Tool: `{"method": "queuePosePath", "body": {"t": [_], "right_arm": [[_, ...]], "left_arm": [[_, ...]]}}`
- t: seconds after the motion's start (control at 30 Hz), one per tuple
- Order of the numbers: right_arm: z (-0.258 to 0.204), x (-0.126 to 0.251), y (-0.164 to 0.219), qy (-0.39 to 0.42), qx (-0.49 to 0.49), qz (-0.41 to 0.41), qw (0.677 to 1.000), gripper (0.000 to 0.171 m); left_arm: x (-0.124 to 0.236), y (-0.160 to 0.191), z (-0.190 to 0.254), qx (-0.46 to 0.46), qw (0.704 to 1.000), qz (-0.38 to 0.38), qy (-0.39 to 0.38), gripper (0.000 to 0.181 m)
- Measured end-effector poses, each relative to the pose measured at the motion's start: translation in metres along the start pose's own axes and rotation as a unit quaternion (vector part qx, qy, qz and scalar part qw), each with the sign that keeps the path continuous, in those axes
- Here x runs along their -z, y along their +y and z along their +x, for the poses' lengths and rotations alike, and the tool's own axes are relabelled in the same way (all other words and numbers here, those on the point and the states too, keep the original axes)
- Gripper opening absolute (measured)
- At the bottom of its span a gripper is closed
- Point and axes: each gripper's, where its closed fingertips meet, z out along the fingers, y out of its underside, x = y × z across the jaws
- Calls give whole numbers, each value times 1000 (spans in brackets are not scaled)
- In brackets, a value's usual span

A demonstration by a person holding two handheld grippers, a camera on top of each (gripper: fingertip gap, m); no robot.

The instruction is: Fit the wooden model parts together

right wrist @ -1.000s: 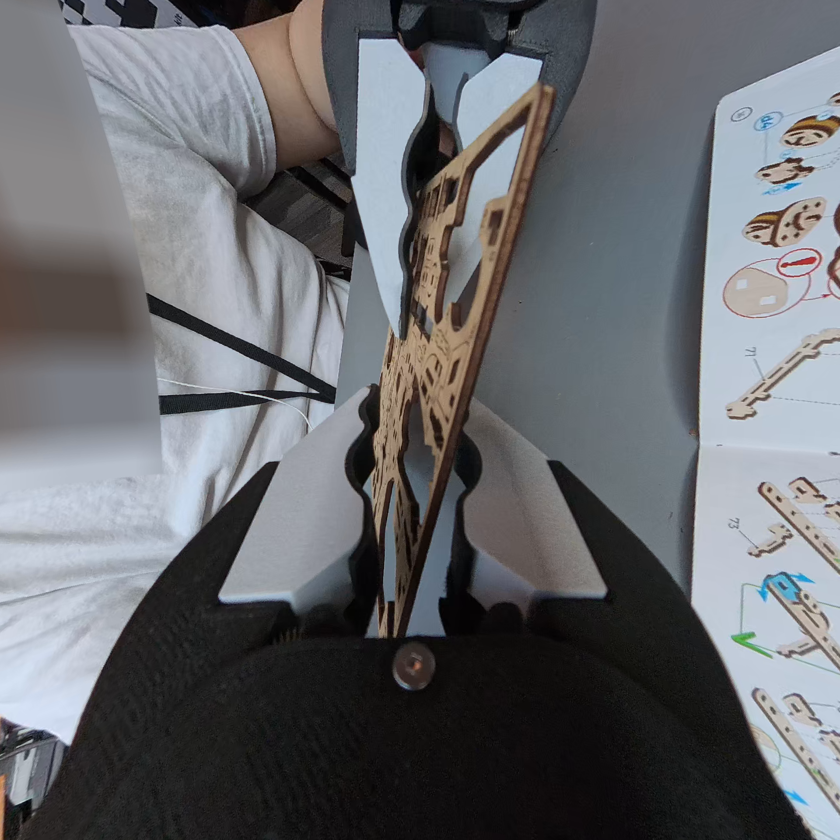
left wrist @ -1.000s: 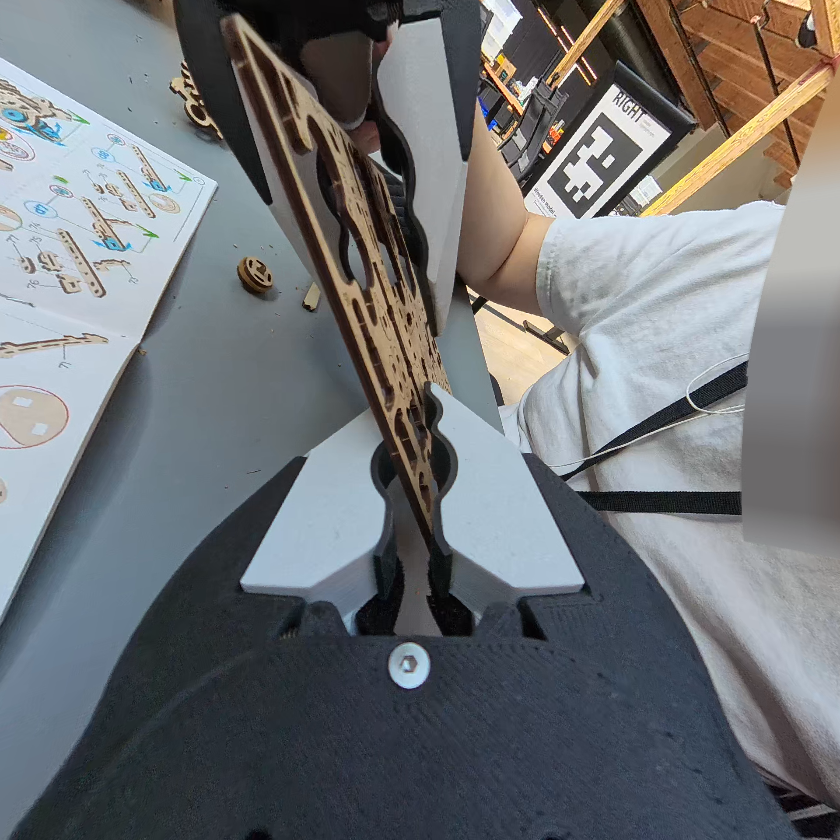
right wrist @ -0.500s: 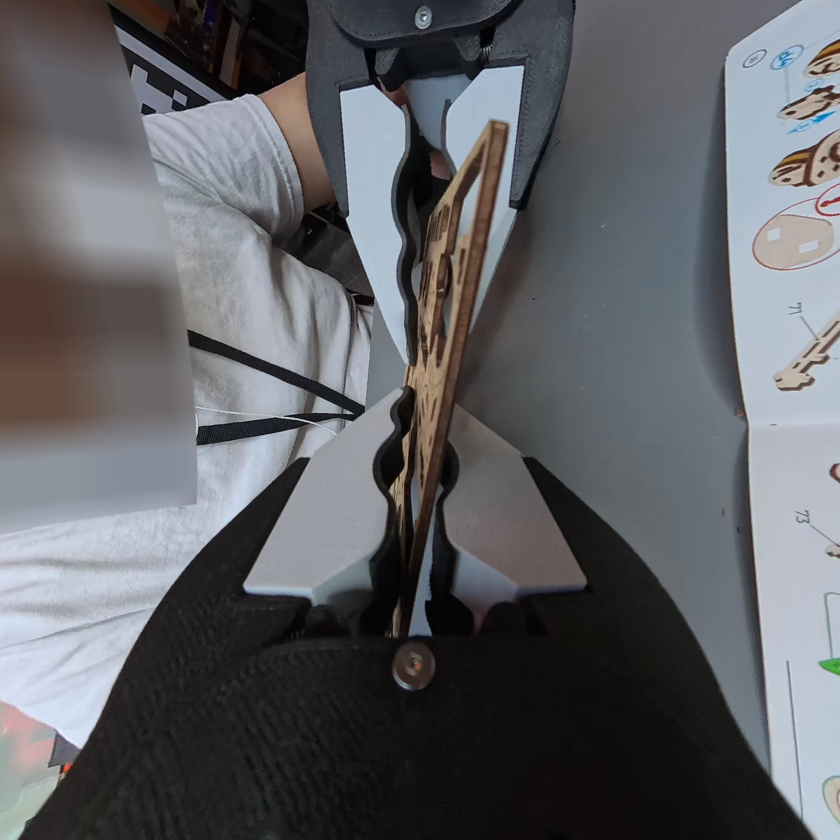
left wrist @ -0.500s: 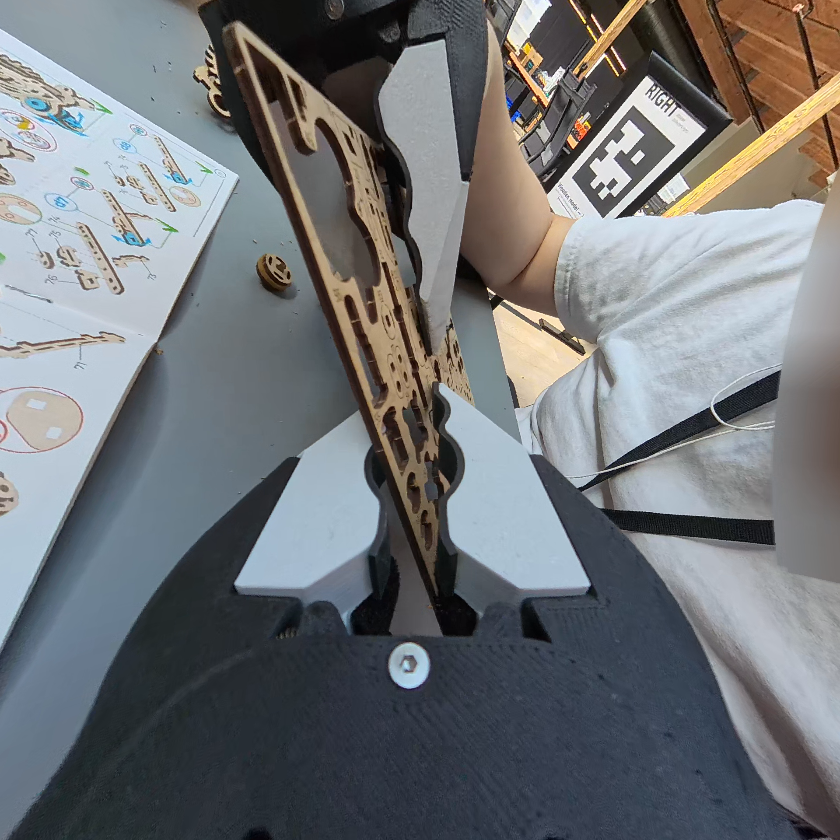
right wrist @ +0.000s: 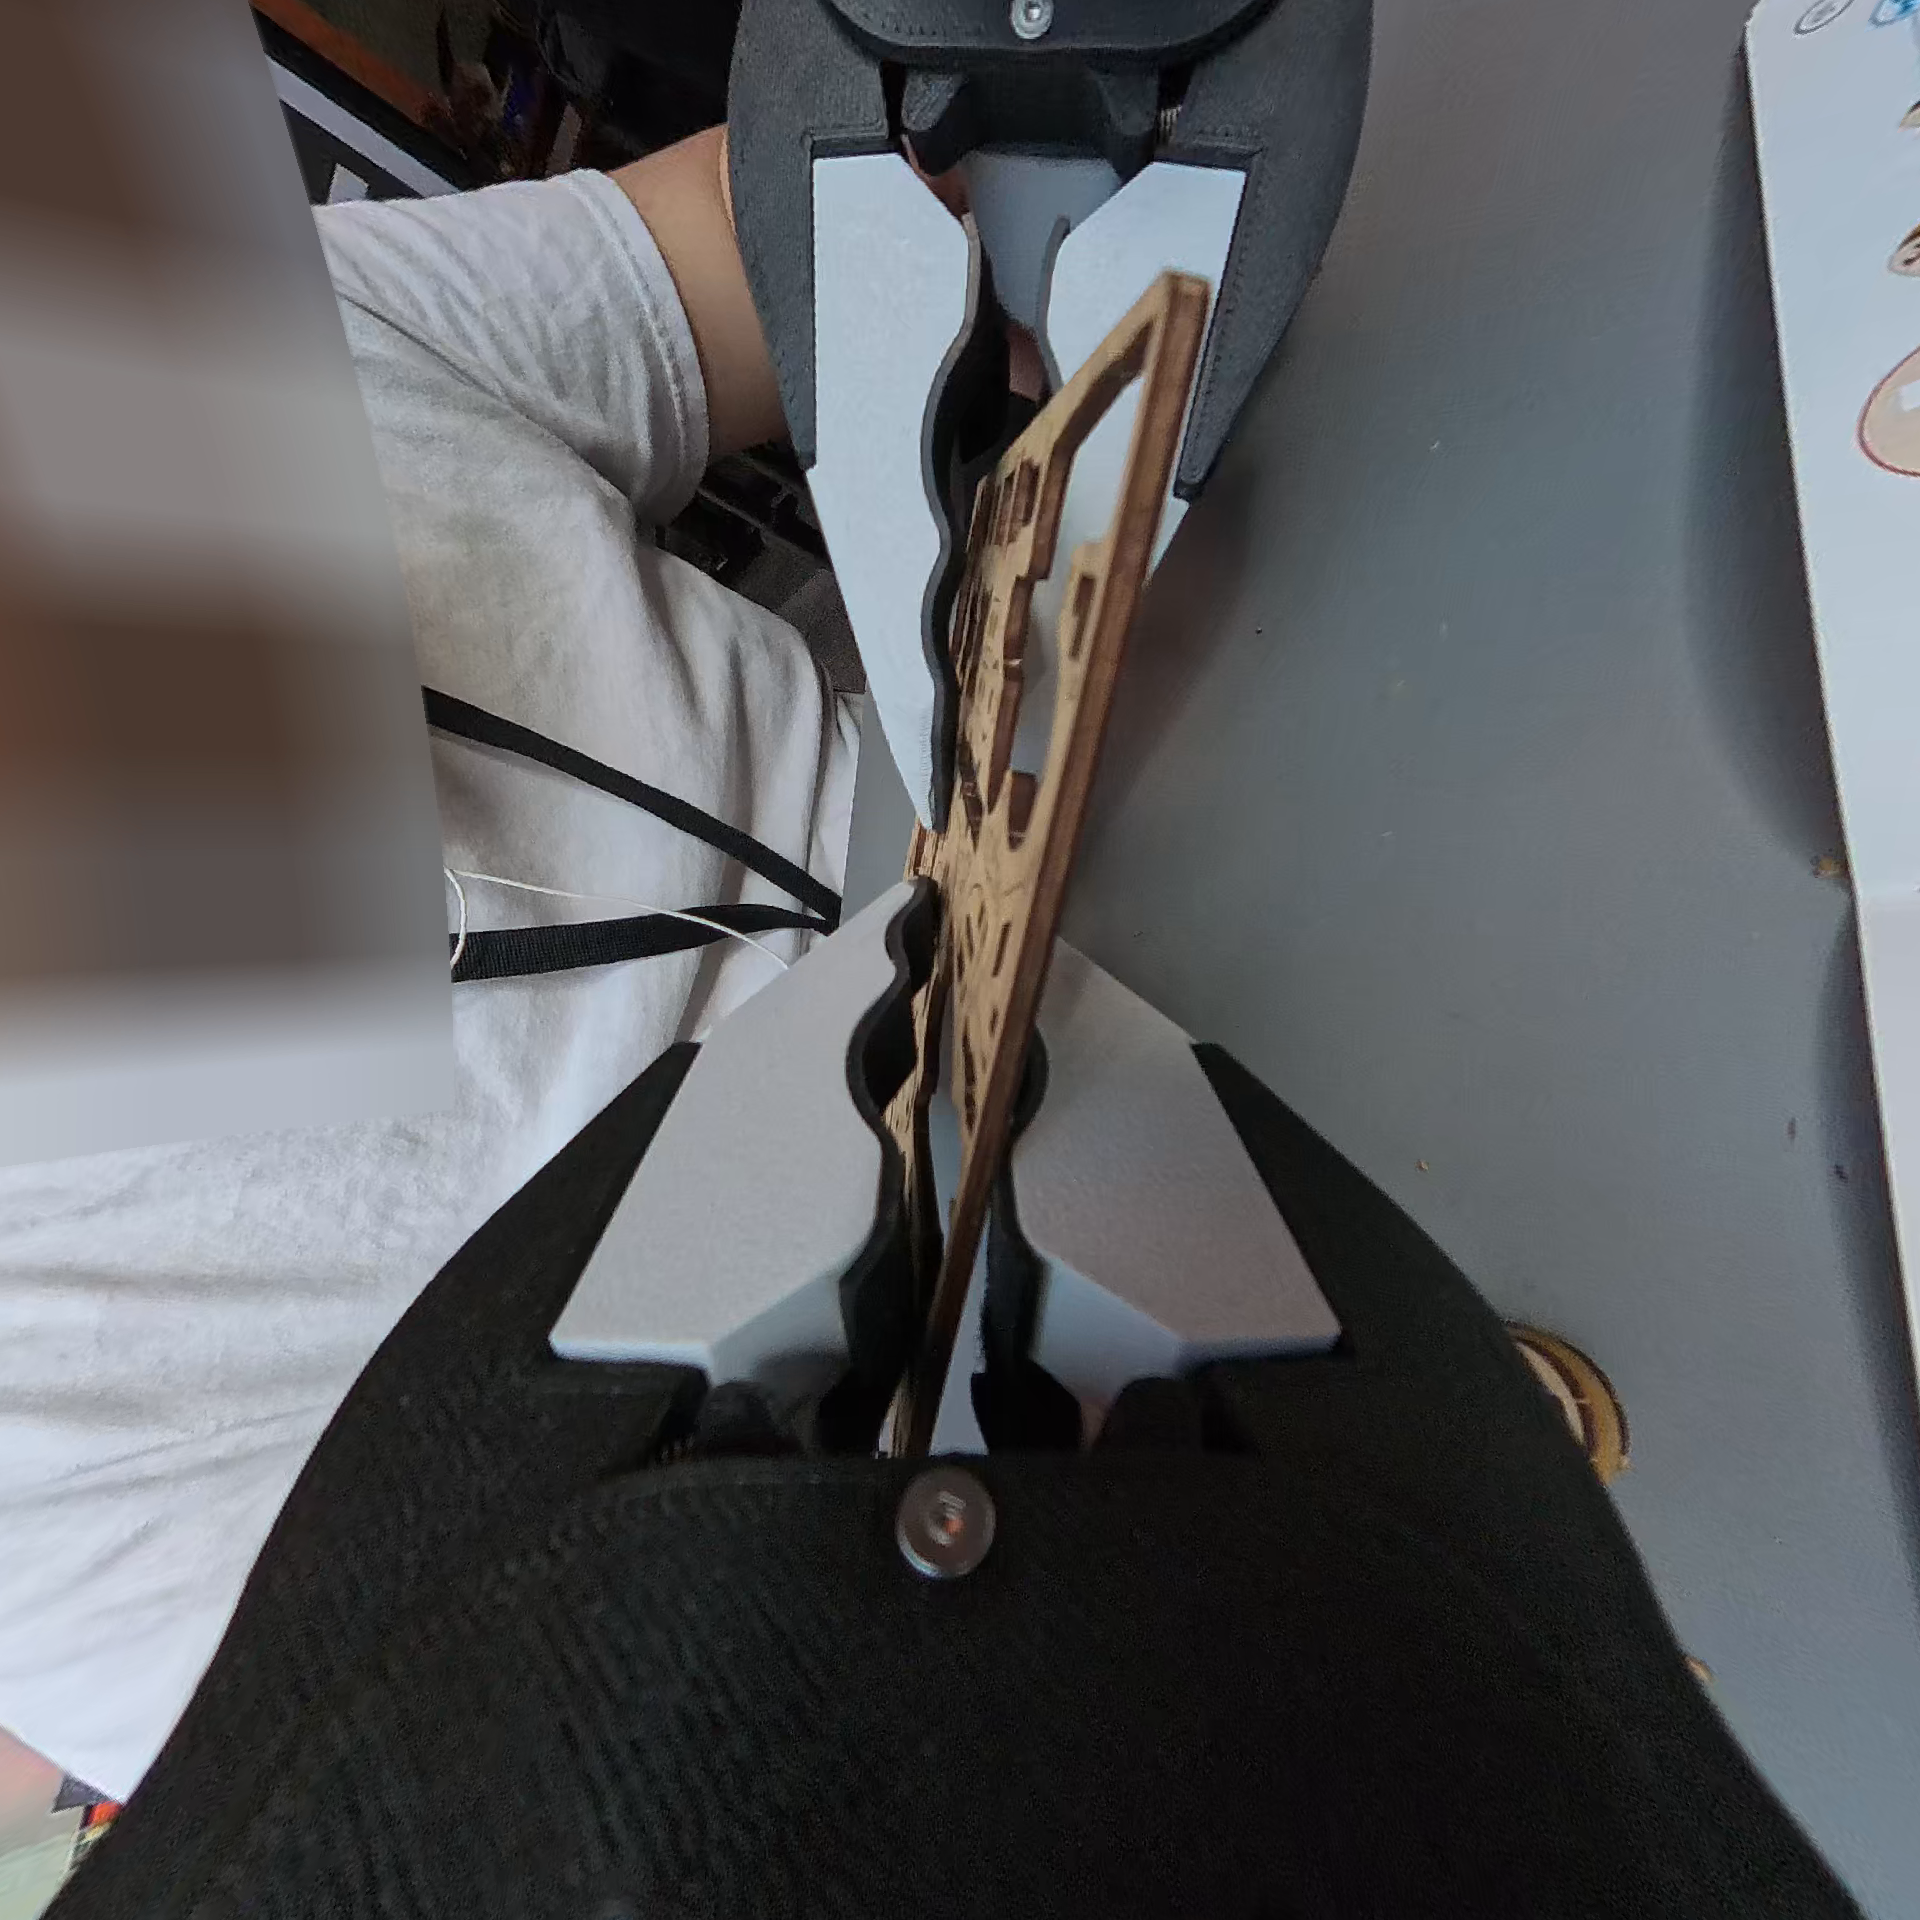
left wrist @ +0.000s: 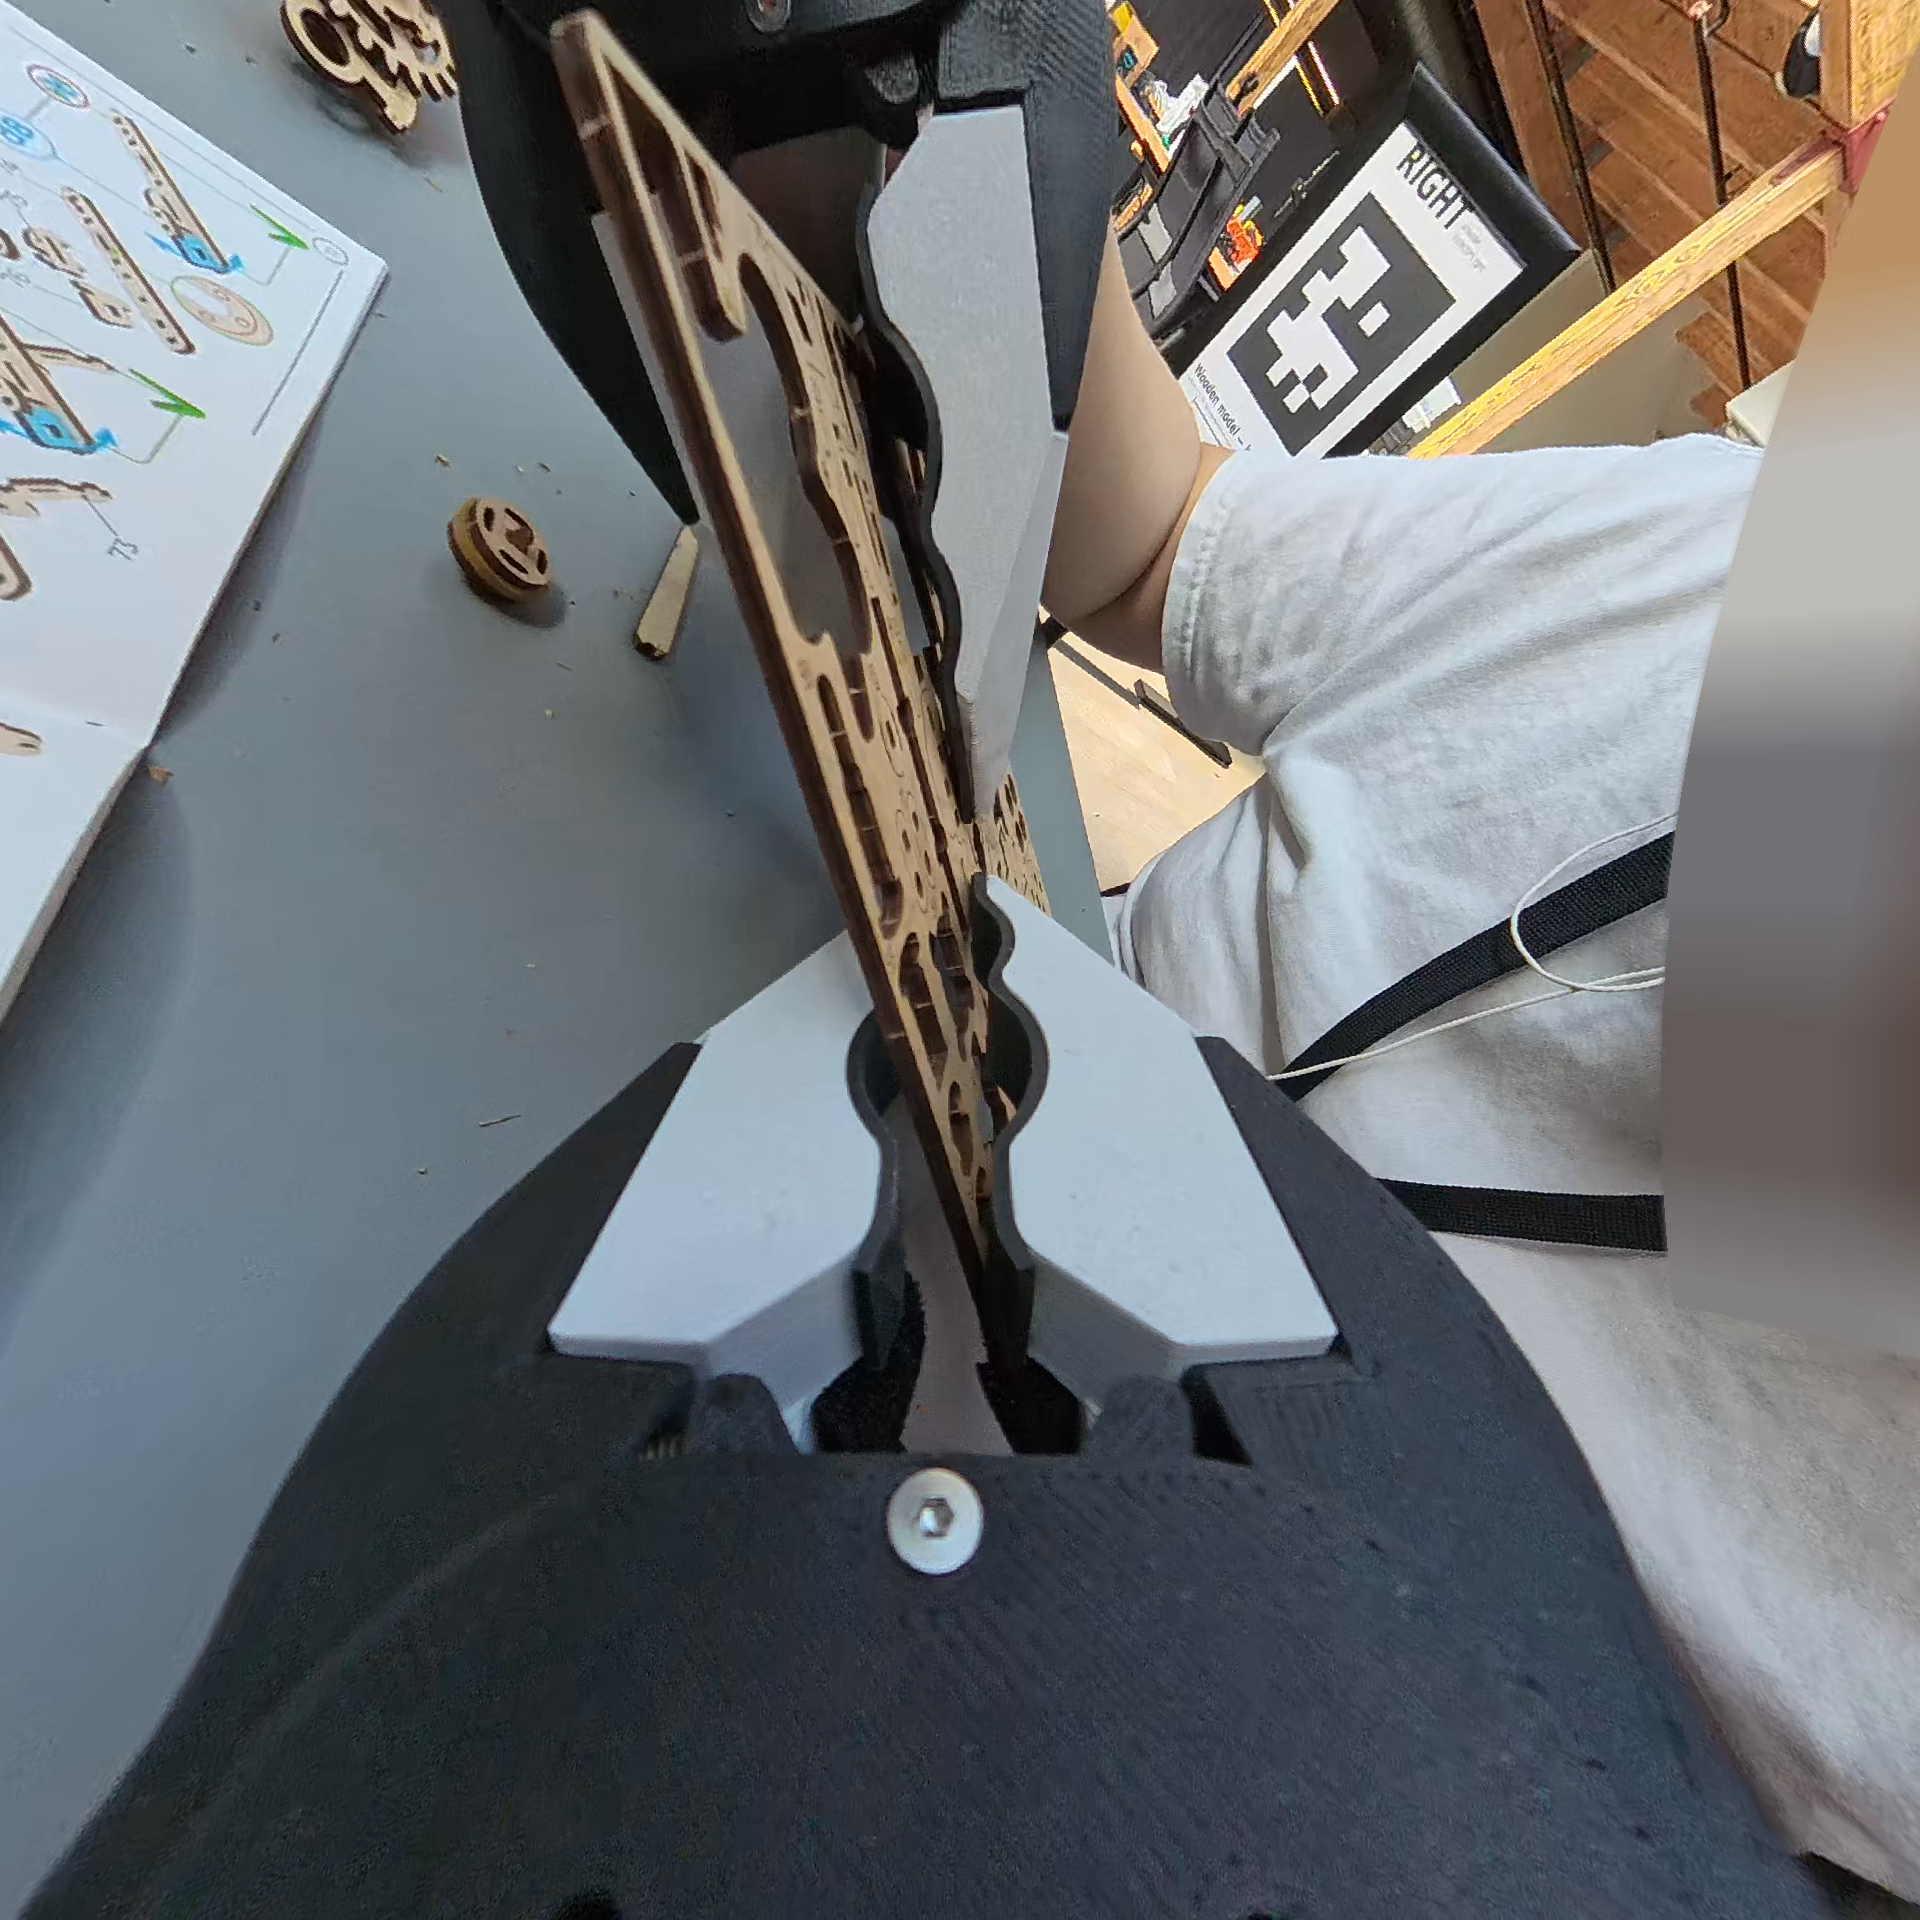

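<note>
Clamping one thin laser-cut plywood sheet (left wrist: 831, 582) between them, both black grippers with pale grey fingers face each other above the grey table (left wrist: 343, 883). The left gripper (left wrist: 940, 1049) has its fingers closed on the sheet's near edge; the right gripper (right wrist: 961, 1039) pinches the opposite edge likewise. The sheet stands on edge, tilted. A small round wooden wheel (left wrist: 499, 548) and a wooden sliver (left wrist: 665, 603) lie near the open instruction booklet (left wrist: 125, 416).
</note>
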Motion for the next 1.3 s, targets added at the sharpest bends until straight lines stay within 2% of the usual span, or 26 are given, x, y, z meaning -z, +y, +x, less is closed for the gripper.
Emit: {"method": "queuePosePath", "body": {"t": [0.43, 1.3], "right_arm": [[10, 10, -1, 9, 5, 21, 1000, 3], [10, 5, 1, 5, -10, 16, 1000, 3]], "left_arm": [[-1, -7, -11, 3, 999, -36, 23, 5], [-2, -1, -11, 38, 999, -27, 8, 6]]}}
